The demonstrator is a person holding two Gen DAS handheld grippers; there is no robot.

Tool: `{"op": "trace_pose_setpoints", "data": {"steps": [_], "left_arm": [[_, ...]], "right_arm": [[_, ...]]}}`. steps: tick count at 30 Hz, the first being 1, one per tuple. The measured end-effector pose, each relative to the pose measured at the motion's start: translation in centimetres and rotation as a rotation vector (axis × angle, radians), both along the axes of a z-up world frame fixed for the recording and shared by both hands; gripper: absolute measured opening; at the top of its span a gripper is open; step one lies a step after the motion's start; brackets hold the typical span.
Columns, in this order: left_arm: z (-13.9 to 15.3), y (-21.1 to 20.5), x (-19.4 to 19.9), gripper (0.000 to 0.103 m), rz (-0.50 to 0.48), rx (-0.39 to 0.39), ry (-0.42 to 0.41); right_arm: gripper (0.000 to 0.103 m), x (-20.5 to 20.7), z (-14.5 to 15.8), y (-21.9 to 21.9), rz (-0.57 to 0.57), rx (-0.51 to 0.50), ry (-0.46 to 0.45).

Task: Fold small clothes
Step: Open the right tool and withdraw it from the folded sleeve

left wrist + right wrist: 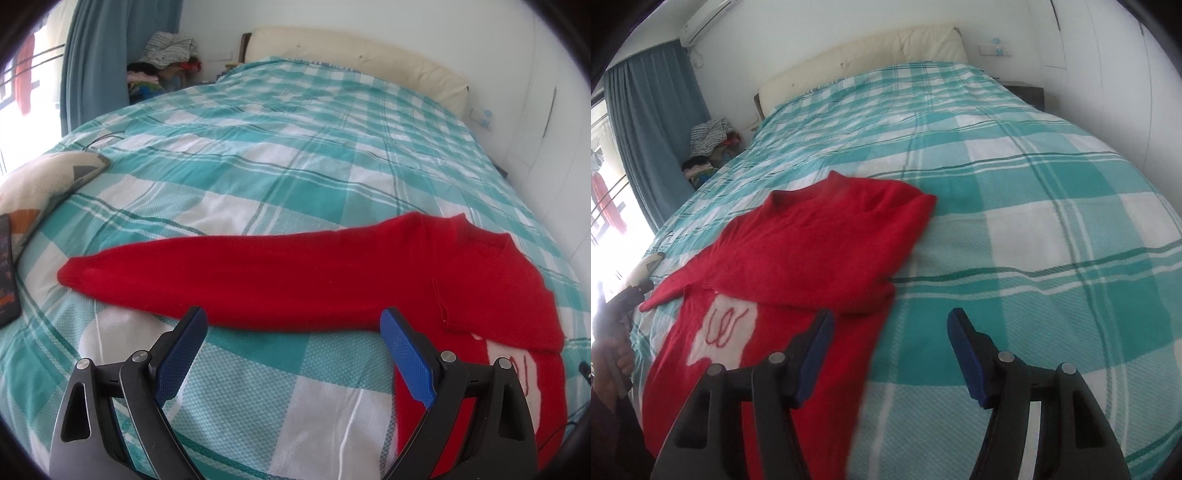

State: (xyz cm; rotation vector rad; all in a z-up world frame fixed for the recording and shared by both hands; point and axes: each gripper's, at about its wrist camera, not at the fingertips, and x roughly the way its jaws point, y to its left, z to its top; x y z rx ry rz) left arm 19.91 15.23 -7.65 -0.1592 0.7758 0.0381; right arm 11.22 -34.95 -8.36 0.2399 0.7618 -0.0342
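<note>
A red sweater point(812, 236) with a white patch point(720, 330) lies flat on the teal checked bed cover point(1015, 229). One sleeve is folded across its chest. In the left wrist view the other sleeve point(240, 277) stretches out to the left over the cover. My left gripper point(293, 325) hovers open just before that sleeve's near edge, nothing between its blue pads. My right gripper point(890, 325) is open above the sweater's right edge, its left finger point(816, 354) over red cloth, its right finger point(967, 358) over the cover; nothing is held.
A patterned pillow point(40, 184) and a dark phone point(7, 269) lie at the bed's left side. A cream headboard point(871, 48) stands at the far end, with a pile of clothes point(709, 144) beside blue curtains point(653, 129). A hand point(613, 354) shows at the left edge.
</note>
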Motion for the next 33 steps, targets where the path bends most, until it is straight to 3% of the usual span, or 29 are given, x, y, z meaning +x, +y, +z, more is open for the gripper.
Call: {"op": "trace_pose_setpoints", "data": {"steps": [4,6,10,15,33], "left_arm": [[-0.6,-0.5,0.1,0.095,-0.005,0.032,0.013],[-0.9,-0.6,0.1,0.095,-0.006,0.045,0.021],[-1.9,-1.1,0.2,0.095,-0.003,0.092,0.044],[-2.7,-1.5,0.4,0.095,0.001,0.126,0.067],[-2.7,-1.3,0.7,0.095,0.003,0.093,0.076]], "right_arm": [[0.064,-3.4,-0.5,-2.2,-0.099,-0.067,-0.015],[0.064,-3.8,0.0,-2.9,-0.125,-0.017,-0.053],[0.072,-3.3,0.8,-2.5,-0.133,-0.010,-0.123],[0.072,-2.2,-0.1,-2.5,-0.121,0.013,-0.092],[0.072,-2.9,-0.3,-2.3,-0.134,0.003,-0.097]]}}
